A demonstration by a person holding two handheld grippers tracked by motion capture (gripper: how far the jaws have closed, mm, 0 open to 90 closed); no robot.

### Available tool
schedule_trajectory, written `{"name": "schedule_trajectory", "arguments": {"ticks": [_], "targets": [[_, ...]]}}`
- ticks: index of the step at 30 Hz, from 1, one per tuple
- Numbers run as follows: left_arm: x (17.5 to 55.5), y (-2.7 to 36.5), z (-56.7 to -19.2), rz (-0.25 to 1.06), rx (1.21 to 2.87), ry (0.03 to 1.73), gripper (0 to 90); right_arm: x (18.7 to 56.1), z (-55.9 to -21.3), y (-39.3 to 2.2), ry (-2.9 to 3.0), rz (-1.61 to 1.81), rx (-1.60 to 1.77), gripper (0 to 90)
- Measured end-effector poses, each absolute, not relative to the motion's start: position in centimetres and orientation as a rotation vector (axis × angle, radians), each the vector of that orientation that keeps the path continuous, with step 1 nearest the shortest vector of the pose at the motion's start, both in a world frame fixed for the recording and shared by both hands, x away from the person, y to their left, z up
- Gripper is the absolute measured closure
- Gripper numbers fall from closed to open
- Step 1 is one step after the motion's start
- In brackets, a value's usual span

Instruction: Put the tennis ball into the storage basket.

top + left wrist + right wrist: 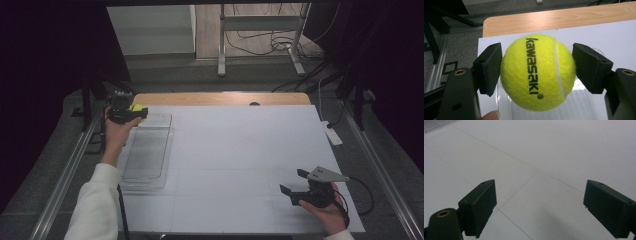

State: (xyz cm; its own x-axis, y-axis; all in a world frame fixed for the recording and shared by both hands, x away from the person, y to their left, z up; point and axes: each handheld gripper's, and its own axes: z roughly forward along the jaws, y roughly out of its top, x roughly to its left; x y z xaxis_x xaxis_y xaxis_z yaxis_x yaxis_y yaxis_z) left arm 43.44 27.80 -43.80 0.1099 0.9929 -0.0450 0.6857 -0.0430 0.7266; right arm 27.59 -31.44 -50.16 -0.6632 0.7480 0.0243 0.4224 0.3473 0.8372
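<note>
Tennis ball [537, 72] between left tool [536, 68] jaws

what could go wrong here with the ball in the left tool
The tennis ball sits between the left tool's jaws over the far end of the clear tray. The left jaw presses the felt, but the right jaw looks barely in contact, so the round ball could slip out. If it drops, it could bounce off the tray and roll over the table edge. The right tool rests open, too far off to catch it.
</note>
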Motion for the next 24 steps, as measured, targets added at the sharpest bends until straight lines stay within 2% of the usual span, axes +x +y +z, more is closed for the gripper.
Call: {"name": "schedule_trajectory", "arguments": {"ticks": [24], "targets": [[43.6,27.7,-45.5,0.635,1.834,1.658,27.7,27.6,-50.2,-31.4,2.254,1.235,1.033,11.9]]}}
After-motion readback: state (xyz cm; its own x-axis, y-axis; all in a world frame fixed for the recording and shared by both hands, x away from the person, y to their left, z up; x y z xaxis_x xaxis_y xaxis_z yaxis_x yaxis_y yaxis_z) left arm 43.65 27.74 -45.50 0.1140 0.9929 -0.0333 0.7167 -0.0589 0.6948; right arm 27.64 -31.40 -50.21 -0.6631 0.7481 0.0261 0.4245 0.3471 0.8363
